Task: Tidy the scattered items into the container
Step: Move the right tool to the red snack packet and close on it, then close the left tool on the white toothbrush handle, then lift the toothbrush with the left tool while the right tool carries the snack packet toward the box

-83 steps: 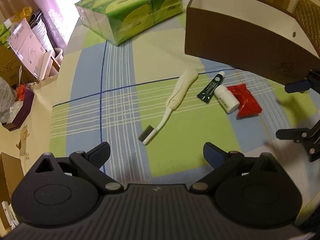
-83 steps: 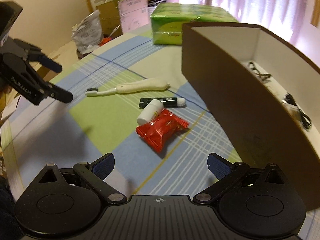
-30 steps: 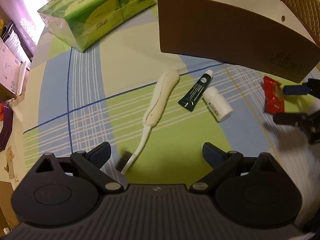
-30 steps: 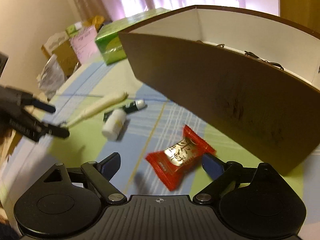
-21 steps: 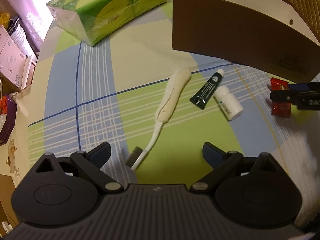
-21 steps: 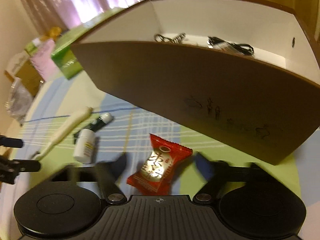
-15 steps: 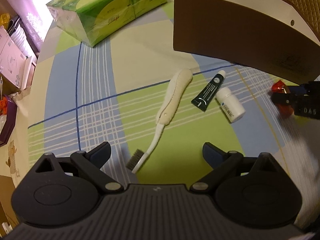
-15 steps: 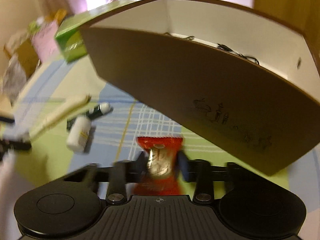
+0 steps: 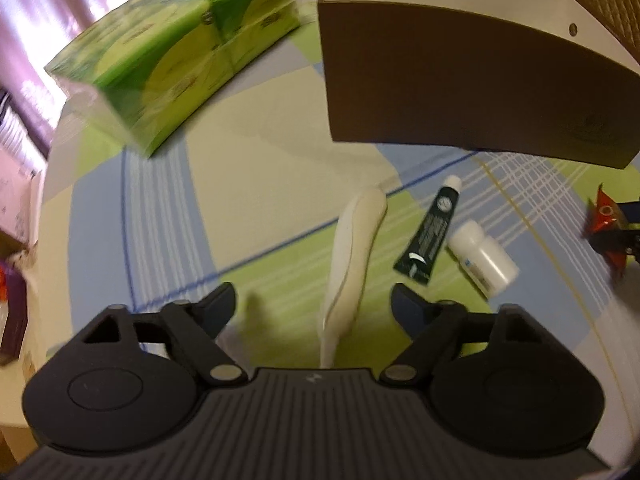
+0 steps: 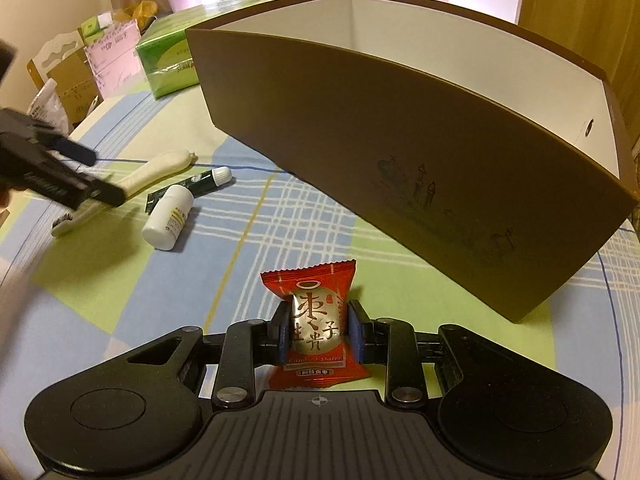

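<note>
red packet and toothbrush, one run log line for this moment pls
right gripper: shut on red packet | left gripper: closing, straddling toothbrush, no contact | box: nearby

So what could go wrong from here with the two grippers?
The right gripper pinches the red foil snack packet near its middle; crinkly wrapping could slip before clearing the tall brown box wall. The left gripper, jaws closing around the cream-handled brush, might knock it askew.
</note>
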